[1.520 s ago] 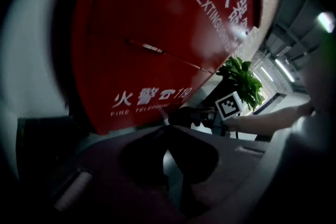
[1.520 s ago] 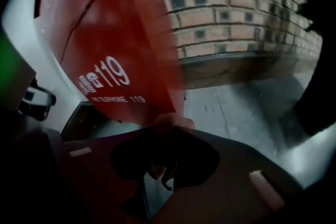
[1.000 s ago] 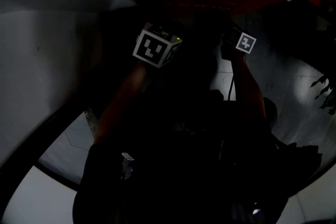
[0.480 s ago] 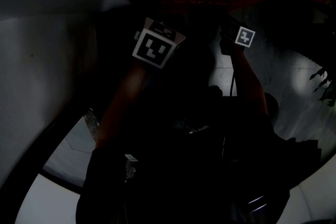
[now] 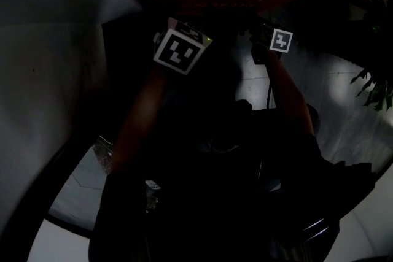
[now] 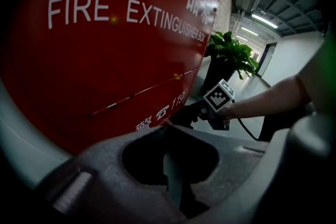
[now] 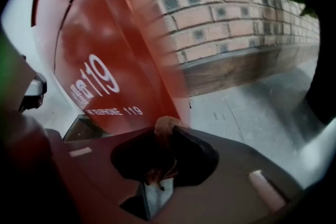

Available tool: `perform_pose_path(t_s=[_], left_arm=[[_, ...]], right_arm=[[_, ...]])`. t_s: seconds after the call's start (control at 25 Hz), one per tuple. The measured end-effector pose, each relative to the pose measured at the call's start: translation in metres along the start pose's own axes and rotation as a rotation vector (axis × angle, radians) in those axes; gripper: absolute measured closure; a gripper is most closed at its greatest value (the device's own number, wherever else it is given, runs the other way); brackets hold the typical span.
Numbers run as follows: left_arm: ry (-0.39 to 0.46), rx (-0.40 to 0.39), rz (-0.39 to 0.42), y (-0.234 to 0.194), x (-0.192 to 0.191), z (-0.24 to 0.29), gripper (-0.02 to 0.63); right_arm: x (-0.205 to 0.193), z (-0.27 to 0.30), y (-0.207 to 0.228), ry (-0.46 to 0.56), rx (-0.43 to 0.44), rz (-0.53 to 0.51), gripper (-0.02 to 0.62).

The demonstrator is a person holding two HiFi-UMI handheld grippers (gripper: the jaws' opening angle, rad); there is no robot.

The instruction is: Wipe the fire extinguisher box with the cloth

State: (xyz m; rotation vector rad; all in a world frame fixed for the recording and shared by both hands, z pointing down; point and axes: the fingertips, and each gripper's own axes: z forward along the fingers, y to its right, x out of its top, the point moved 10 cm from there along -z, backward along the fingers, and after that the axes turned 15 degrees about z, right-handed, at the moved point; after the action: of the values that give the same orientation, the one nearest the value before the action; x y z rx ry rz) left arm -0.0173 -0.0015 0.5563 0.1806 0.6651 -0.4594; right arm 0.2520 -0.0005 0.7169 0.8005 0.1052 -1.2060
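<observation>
1. Fire extinguisher box (image 6: 105, 60): red, stands against a brick wall (image 7: 236, 8), directly ahead of both tools. A potted plant (image 6: 231, 55) stands past its far side.
2. Cloth (image 7: 161, 124): brownish wad, pinched in the right gripper (image 7: 169, 136), bulging past the jaw tips and held at the box's lower front by the "119" print. Contact with the panel is not certain.
3. Left gripper (image 6: 169, 126): jaws pressed together, nothing seen between them, pointed at the box front.
4. Step in hand, judged: wiping the lower front corner.
5. Next move calls for: cloth pressed flat to the panel, swept across the lettering, grip kept firm.
</observation>
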Motion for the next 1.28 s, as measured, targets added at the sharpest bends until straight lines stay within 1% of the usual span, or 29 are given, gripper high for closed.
perform_pose_path(t_s=[0.08,0.2,0.32,0.4,0.56,0.68,0.8,0.96,1.12,1.16,1.28], left_arm=[[0.020,0.005,0.000,-0.002,0.004,0.000,0.603],[0.022,-0.007,-0.015,-0.005,0.005,0.005,0.603],[0.047,-0.026,0.001,-0.001,0.011,0.005,0.603],[0.068,-0.024,0.009,-0.002,0.014,0.004,0.603],[0.061,-0.019,0.003,-0.004,0.018,0.006,0.603],[0.108,-0.033,0.009,-0.003,0.026,0.004,0.603],[0.137,-0.032,0.012,-0.002,0.032,-0.003,0.603],[0.144,-0.029,0.011,-0.002,0.033,-0.003,0.603],[0.156,-0.093,-0.050,0.001,0.030,0.003,0.603],[0.153,-0.095,-0.048,0.002,0.029,0.003,0.603],[0.135,-0.060,-0.012,0.000,0.028,0.001,0.603]], right_arm=[[0.005,-0.007,-0.007,-0.003,0.003,-0.029,0.523],[0.013,-0.020,-0.015,0.011,0.009,-0.056,0.523],[0.021,-0.035,-0.025,0.032,0.024,-0.054,0.523],[0.027,-0.043,-0.034,0.044,0.044,-0.043,0.523],[0.034,-0.061,-0.046,0.051,0.062,-0.068,0.523],[0.039,-0.070,-0.052,0.062,0.064,-0.079,0.523],[0.045,-0.077,-0.060,0.074,0.068,-0.093,0.523],[0.054,-0.088,-0.067,0.047,0.079,-0.153,0.523],[0.064,-0.102,-0.075,0.034,0.090,-0.223,0.523],[0.066,-0.106,-0.078,0.040,0.094,-0.235,0.523],[0.069,-0.114,-0.084,0.057,0.098,-0.283,0.523]])
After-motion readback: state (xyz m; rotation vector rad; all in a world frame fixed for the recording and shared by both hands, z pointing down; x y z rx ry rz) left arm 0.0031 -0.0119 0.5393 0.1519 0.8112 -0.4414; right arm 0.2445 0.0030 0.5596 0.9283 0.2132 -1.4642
